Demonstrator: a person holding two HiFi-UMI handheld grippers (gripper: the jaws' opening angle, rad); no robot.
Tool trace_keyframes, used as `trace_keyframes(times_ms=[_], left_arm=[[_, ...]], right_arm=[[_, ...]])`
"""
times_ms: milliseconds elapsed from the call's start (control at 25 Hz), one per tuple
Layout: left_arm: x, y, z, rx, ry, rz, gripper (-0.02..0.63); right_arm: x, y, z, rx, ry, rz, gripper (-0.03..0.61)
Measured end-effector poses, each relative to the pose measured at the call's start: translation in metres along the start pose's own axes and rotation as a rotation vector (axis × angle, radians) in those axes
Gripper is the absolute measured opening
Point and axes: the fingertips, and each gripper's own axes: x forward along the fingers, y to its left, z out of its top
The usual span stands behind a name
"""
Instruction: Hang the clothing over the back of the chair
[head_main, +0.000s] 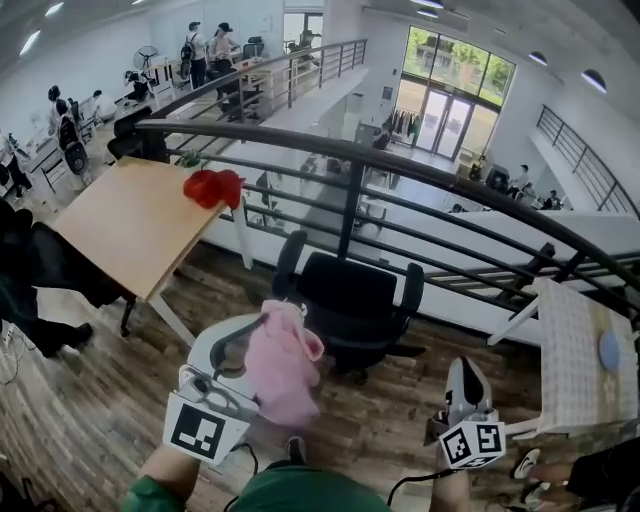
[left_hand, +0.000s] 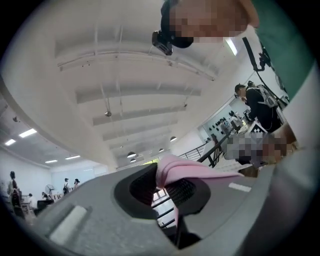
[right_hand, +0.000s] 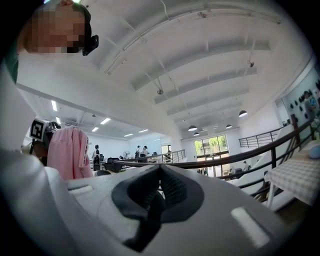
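A pink garment (head_main: 283, 365) hangs from my left gripper (head_main: 262, 325), which is shut on a fold of it, low in the head view. In the left gripper view the pink cloth (left_hand: 186, 169) comes out between the dark pads (left_hand: 142, 187) and drapes to the right. A black office chair (head_main: 350, 298) stands just beyond the garment, in front of the railing. My right gripper (head_main: 465, 372) is to the chair's right, shut with nothing between its jaws. The right gripper view shows the jaws (right_hand: 160, 172) meeting at the tip and the pink garment (right_hand: 67, 152) hanging at the left.
A tilted wooden table (head_main: 130, 225) with a red cloth (head_main: 212, 186) on it stands at the left. A black railing (head_main: 350, 190) runs behind the chair above an open drop. A table with a checked cover (head_main: 578, 345) stands at the right. The floor is wood planks.
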Motion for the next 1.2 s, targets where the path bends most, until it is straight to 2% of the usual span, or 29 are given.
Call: trace_keyframes(times_ms=[160, 280, 400, 560, 640, 800, 1000, 1200], left_arm=[[0.039, 0.042, 0.039, 0.014, -0.121, -0.078, 0.04], [0.067, 0.064, 0.055, 0.016, -0.201, -0.134, 0.04], [0.102, 0.085, 0.063, 0.022, -0.257, -0.155, 0.04], [0.143, 0.11, 0.07, -0.034, -0.31, -0.16, 0.04], [0.165, 0.115, 0.062, -0.016, -0.295, -0.157, 0.04], [0.213, 0.12, 0.017, -0.029, -0.193, -0.145, 0.04], [0.255, 0.118, -0.027, 0.044, -0.098, -0.142, 0.04], [0.287, 0.101, -0.065, 0.119, 0.019, -0.2, 0.04]], right_arm=[[0.038, 0.002, 0.011, -0.032, -0.003, -0.024, 0.003], [0.061, 0.007, 0.019, -0.06, -0.016, -0.034, 0.003], [0.081, 0.009, 0.026, -0.09, -0.022, -0.046, 0.003], [0.1, 0.005, 0.031, -0.092, -0.023, -0.075, 0.003], [0.105, -0.001, 0.03, -0.088, -0.021, -0.087, 0.003], [0.119, -0.019, 0.019, -0.076, -0.012, -0.095, 0.003], [0.147, -0.046, 0.014, -0.05, -0.015, -0.078, 0.003], [0.176, -0.074, 0.018, -0.037, -0.025, -0.039, 0.002]])
